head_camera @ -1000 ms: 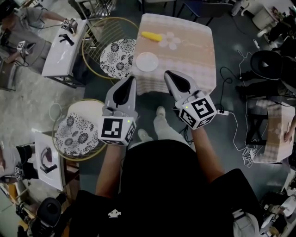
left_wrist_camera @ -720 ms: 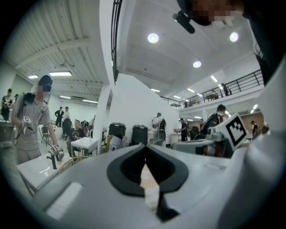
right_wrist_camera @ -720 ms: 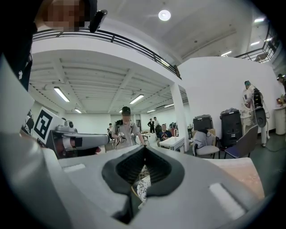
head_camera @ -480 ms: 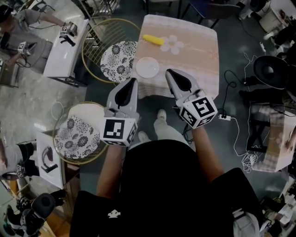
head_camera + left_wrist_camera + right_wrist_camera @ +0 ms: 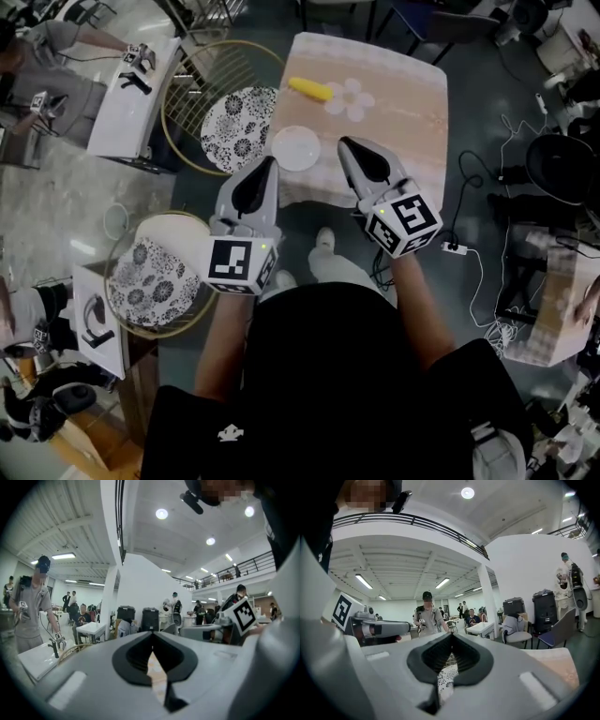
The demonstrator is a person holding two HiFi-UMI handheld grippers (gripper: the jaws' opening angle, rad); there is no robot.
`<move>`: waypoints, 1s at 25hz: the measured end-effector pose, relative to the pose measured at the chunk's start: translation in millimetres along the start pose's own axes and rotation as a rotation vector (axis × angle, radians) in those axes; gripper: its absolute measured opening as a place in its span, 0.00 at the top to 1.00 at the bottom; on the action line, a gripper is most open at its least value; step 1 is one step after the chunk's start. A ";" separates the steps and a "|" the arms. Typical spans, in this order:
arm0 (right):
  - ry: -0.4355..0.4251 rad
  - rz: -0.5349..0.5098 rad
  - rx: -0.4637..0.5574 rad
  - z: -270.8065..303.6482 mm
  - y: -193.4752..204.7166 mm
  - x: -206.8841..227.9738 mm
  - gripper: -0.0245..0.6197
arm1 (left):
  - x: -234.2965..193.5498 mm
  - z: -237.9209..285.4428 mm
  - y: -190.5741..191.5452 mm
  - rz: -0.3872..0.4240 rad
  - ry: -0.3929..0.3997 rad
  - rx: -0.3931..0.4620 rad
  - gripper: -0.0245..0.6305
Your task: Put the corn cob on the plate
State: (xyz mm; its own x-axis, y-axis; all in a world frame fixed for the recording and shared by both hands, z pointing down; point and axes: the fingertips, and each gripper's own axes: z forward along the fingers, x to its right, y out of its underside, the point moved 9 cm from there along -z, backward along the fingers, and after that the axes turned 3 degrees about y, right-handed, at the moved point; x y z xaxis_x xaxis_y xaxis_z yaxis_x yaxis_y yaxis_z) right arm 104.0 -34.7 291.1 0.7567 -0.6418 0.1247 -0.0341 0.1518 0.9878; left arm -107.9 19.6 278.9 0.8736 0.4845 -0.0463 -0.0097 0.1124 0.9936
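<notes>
In the head view a yellow corn cob (image 5: 309, 89) lies at the far left of a small table with a peach checked cloth (image 5: 403, 112). A white plate (image 5: 296, 148) sits empty near the table's front left edge, apart from the cob. My left gripper (image 5: 269, 161) is held just in front of the plate, its tips over the table's front edge. My right gripper (image 5: 345, 143) reaches over the front edge to the right of the plate. Both point level at the table with jaws together and nothing between them. Neither gripper view shows the cob.
Two round wire chairs with floral cushions stand left of the table, one beside it (image 5: 237, 117) and one nearer me (image 5: 150, 274). White tables (image 5: 122, 94) with people are further left. Cables (image 5: 469, 187) run over the floor at the right.
The table, plate and cob have drawn closer to both grippers. The gripper tips now reach the table's front edge. Both stay shut.
</notes>
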 end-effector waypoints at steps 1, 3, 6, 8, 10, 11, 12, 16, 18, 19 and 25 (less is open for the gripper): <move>-0.003 0.003 -0.001 1.8 0.9 5.0 0.96 | 0.4 4.4 -0.1 0.003 -0.003 -0.003 0.95; -0.008 0.010 -0.003 5.2 2.6 14.8 0.96 | 0.8 12.5 -0.5 0.009 -0.011 -0.011 0.95; -0.016 0.021 -0.005 12.6 3.8 29.7 0.96 | -1.1 24.5 -1.9 0.015 -0.027 -0.021 0.95; -0.021 0.025 -0.009 18.0 3.7 40.1 0.96 | -1.7 32.5 -3.0 0.015 -0.038 -0.026 0.95; -0.027 0.025 -0.015 22.0 3.7 49.8 0.96 | -0.8 38.5 -3.6 0.015 -0.049 -0.031 0.95; -0.032 0.023 -0.017 23.2 3.8 54.3 0.96 | 0.1 41.0 -3.5 0.014 -0.053 -0.033 0.95; -0.037 0.022 -0.019 24.0 3.7 58.5 0.96 | 1.2 43.5 -3.2 0.013 -0.058 -0.035 0.95; -0.057 0.018 -0.023 28.4 2.8 73.4 0.96 | 3.4 54.5 -1.3 0.011 -0.078 -0.048 0.95; -0.066 0.021 -0.028 30.8 4.3 79.1 0.96 | 5.0 59.1 0.3 0.009 -0.085 -0.054 0.95; -0.069 0.023 -0.031 31.7 5.4 81.5 0.96 | 6.0 61.1 1.1 0.007 -0.087 -0.057 0.95; -0.084 0.036 -0.050 44.4 9.0 86.8 0.96 | 1.4 67.8 1.7 -0.009 -0.089 -0.069 0.95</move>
State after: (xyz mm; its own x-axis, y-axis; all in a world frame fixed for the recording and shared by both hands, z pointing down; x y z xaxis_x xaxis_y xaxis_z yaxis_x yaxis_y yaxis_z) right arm 140.3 -122.5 315.0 0.6984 -0.6953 0.1698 -0.0266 0.2118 0.9769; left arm -73.7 -38.4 287.5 0.9136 0.4044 -0.0431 -0.0322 0.1776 0.9836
